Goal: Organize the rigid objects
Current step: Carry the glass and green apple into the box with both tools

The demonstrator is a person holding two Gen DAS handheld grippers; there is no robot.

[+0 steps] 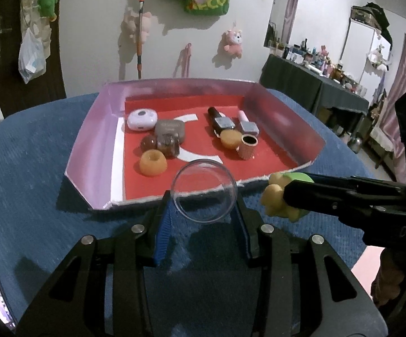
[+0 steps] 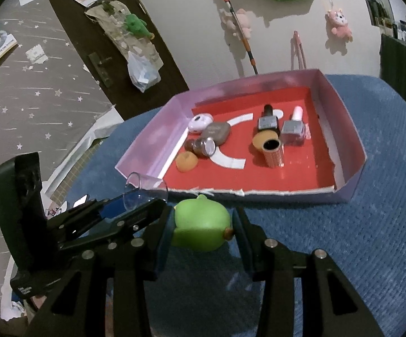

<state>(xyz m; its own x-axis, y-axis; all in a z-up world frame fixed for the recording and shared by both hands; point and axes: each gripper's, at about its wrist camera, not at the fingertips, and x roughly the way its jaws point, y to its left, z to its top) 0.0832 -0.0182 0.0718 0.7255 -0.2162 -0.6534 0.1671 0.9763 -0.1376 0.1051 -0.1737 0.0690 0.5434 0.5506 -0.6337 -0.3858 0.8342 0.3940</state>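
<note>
**Both jaws loaded at the tray's open edge**

While each gripper carries its own piece, the step in hand looks like placing both into the tray (image 1: 90, 129). The left gripper (image 1: 203, 205) has its jaws closed on a clear plastic cup (image 1: 204, 191), held on its side with the mouth facing forward, just above the tray's torn front edge. The right gripper (image 2: 203, 224) has its jaws closed on a green and yellow toy (image 2: 200, 229), hovering over the blue counter (image 2: 357, 224) just short of that edge.

To do this well, each piece should go forward over the low front lip and come down on bare red floor (the near middle looks free). The two grippers sit close together, so moving one at a time seems safer.

Inside, an orange ring (image 1: 152, 163), a brown jar (image 1: 168, 144), a grey case (image 1: 169, 129) and a white case (image 1: 142, 119) crowd the left; nail polish bottles (image 1: 221, 120) and a studded tube (image 1: 248, 146) fill the right and could be knocked.
</note>
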